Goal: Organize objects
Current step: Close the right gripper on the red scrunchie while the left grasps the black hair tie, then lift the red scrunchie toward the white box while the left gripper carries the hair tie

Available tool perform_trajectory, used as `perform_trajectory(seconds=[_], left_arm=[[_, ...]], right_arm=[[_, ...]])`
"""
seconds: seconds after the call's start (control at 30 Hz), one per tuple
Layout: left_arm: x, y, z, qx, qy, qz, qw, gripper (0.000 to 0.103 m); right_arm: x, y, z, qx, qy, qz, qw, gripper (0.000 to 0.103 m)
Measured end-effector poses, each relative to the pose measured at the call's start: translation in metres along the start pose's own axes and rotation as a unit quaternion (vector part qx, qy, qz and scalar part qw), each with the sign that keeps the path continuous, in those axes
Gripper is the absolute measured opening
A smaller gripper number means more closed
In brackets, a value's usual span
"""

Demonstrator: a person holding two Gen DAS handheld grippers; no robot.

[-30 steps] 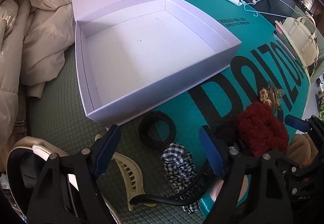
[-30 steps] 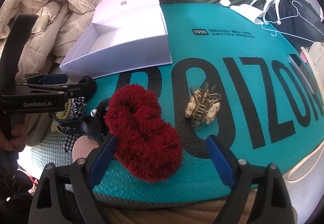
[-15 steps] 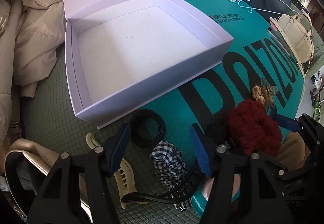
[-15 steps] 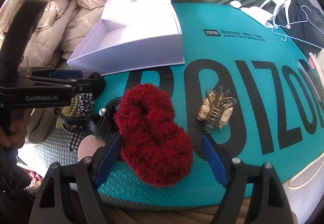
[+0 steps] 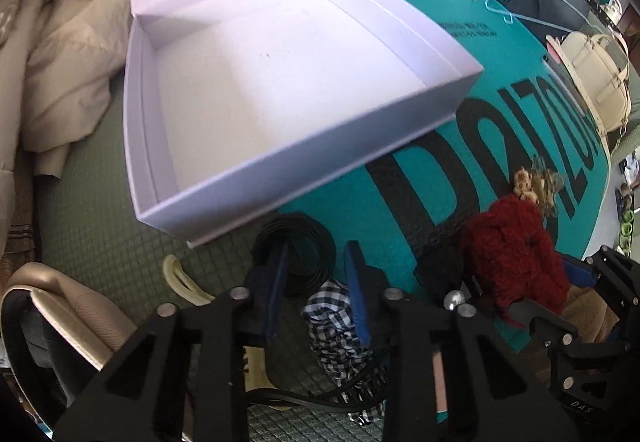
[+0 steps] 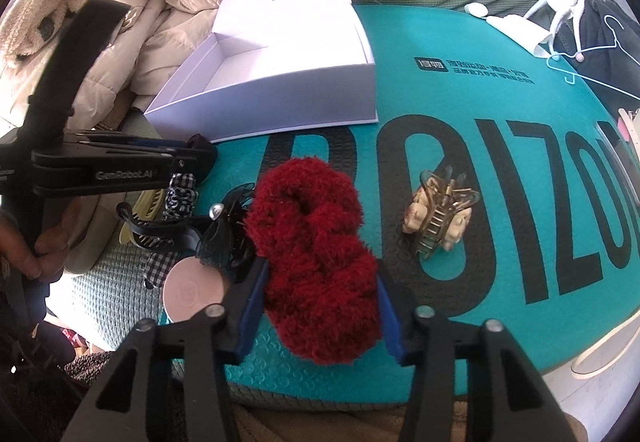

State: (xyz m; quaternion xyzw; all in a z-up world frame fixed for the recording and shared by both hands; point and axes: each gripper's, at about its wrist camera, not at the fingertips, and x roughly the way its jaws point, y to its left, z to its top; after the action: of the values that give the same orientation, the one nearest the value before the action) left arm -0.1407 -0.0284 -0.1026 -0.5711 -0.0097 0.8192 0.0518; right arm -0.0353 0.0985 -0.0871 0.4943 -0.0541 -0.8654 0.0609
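At the left, the white box [image 5: 280, 90] sits open with its lid folded back against the beige jacket [image 5: 60, 42], straddling the left edge of the teal mat [image 6: 460, 114] and the green quilted cover [image 5: 100, 242]; I judge it stands open and bare inside because it is the place where the loose hair things are meant to go. Just in front of its near wall lies the black hair band [image 5: 296, 254], a flat coiled ring with no long axis to speak of, and the left gripper [image 5: 316, 282] points steeply down over it with its jaws closing; one blue pad reaches across the ring's left side, but whether the pads press on the band I cannot tell. The checked scrunchie [image 5: 336, 326] and a cream claw clip [image 5: 180, 278] lie beside it on the cover (both untouched). Further right, near the mat's front edge, the red fluffy scrunchie [image 6: 316, 262] lies twisted into a figure-eight, its long axis running from the front edge away toward the box's right corner. The right gripper [image 6: 318, 314] is closing on its near lobe, pads touching the pile on both sides, likely to lift it across. The tan claw clip [image 6: 440, 222] rests to its right, on the black lettering.
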Motion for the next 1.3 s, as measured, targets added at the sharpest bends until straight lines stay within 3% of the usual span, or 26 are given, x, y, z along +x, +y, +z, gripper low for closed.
perform_trajectory(seconds=[0.23, 0.43, 0.8, 1.3], left_arm=[[0.001, -0.004, -0.002, 0.01, 0.004, -0.008, 0.9999, 0.011], [-0.01, 0.0, -0.005, 0.003, -0.006, -0.023, 0.9997, 0.008], [-0.052, -0.003, -0.005, 0.014, -0.048, -0.041, 0.9979, 0.008], [-0.094, -0.007, -0.039, 0.045, -0.085, -0.055, 0.9938, 0.008]], right_arm=[[-0.003, 0.001, -0.002, -0.001, -0.005, 0.005, 1.0, 0.035], [-0.013, -0.001, -0.002, 0.013, -0.019, -0.002, 1.0, 0.026], [-0.037, 0.005, -0.001, 0.02, -0.046, -0.005, 0.999, 0.026], [-0.054, 0.033, -0.002, 0.002, -0.058, -0.014, 0.998, 0.026]])
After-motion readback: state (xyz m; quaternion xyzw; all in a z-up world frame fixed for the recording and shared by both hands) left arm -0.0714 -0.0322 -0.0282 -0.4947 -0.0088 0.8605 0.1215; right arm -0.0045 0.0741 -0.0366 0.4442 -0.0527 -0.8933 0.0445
